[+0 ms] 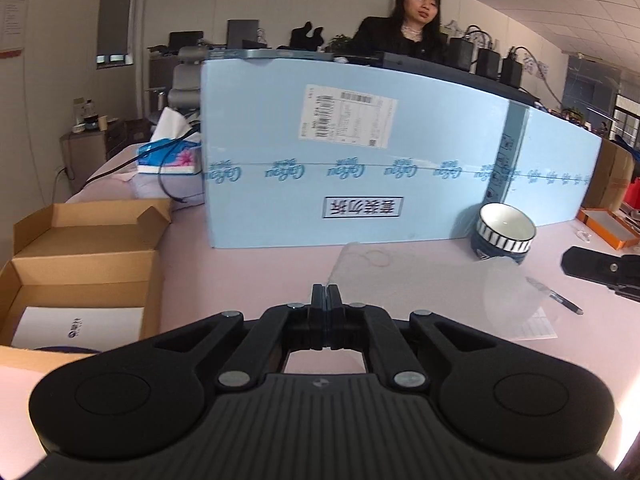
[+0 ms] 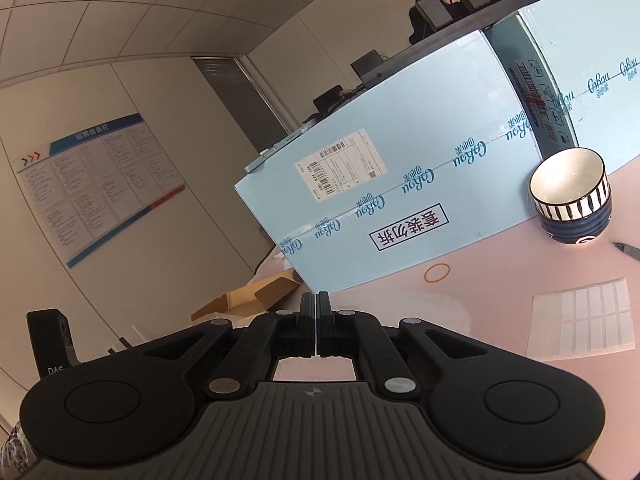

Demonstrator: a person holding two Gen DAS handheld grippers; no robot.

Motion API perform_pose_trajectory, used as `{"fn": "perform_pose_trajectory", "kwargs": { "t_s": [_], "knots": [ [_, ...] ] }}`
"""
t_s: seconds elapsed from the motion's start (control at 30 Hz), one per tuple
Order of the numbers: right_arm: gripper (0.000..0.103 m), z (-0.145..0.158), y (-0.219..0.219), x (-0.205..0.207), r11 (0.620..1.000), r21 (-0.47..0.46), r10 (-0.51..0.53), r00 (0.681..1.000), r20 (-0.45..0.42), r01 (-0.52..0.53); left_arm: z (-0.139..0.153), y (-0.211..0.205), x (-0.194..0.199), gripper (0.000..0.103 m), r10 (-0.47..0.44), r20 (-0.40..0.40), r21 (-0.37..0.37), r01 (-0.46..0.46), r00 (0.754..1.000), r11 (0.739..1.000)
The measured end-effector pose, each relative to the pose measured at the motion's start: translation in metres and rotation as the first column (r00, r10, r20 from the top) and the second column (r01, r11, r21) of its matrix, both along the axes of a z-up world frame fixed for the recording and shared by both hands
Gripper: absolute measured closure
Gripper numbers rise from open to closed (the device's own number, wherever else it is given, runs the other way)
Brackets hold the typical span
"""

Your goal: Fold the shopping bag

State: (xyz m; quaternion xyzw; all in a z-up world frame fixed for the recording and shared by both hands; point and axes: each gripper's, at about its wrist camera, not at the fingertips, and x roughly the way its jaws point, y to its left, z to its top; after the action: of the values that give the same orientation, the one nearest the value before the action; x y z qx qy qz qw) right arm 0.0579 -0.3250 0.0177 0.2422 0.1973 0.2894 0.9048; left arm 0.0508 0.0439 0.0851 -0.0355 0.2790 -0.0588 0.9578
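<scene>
The shopping bag (image 1: pixel 432 280) is a thin translucent plastic sheet lying flat on the pink table (image 1: pixel 240 264), in front of a large light-blue carton (image 1: pixel 360 184). My left gripper (image 1: pixel 326 291) is shut, its tips at the bag's near-left corner, and seems to pinch that edge. In the right wrist view the bag (image 2: pixel 404 308) shows as a pale film just right of my right gripper (image 2: pixel 316 298). That gripper is shut too, with a thin bright sliver between its fingers that looks like bag film.
A striped bowl (image 1: pixel 505 236) stands right of the bag, with a pen (image 1: pixel 560 301), a sticker sheet (image 2: pixel 582 322) and a rubber band (image 2: pixel 437 272) nearby. An open cardboard box (image 1: pixel 80 276) sits left. A black device (image 1: pixel 600 270) and an orange box (image 1: pixel 608 227) lie right. A person (image 1: pixel 416 28) sits behind the carton.
</scene>
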Motion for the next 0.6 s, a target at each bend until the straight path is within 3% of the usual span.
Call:
{"fn": "perform_pose_trajectory", "kwargs": {
  "t_s": [0.1, 0.17, 0.2, 0.43, 0.6],
  "knots": [
    [0.099, -0.006, 0.014, 0.004, 0.998, -0.022, 0.054, 0.998, -0.029, -0.055, -0.003, 0.014, -0.01, 0.103, 0.037, -0.022, 0.007, -0.036, 0.999, 0.999],
    [0.083, -0.009, 0.023, 0.007, 0.995, -0.036, 0.092, 0.995, -0.048, -0.094, -0.004, 0.016, -0.014, 0.103, 0.045, -0.027, -0.003, -0.045, 0.999, 0.999],
    [0.067, -0.011, 0.028, 0.008, 0.993, -0.043, 0.11, 0.992, -0.058, -0.113, -0.004, 0.016, -0.015, 0.103, 0.047, -0.027, -0.012, -0.047, 0.999, 0.999],
    [0.066, -0.02, 0.069, 0.011, 0.96, -0.133, 0.237, 0.968, -0.087, -0.247, -0.002, 0.007, -0.018, 0.103, 0.021, -0.016, -0.026, -0.021, 1.0, 0.999],
    [0.066, -0.028, 0.097, 0.025, 0.949, -0.183, 0.244, 0.965, -0.092, -0.257, 0.0, 0.0, -0.019, 0.103, -0.007, -0.008, -0.032, 0.006, 1.0, 0.999]
  ]
}}
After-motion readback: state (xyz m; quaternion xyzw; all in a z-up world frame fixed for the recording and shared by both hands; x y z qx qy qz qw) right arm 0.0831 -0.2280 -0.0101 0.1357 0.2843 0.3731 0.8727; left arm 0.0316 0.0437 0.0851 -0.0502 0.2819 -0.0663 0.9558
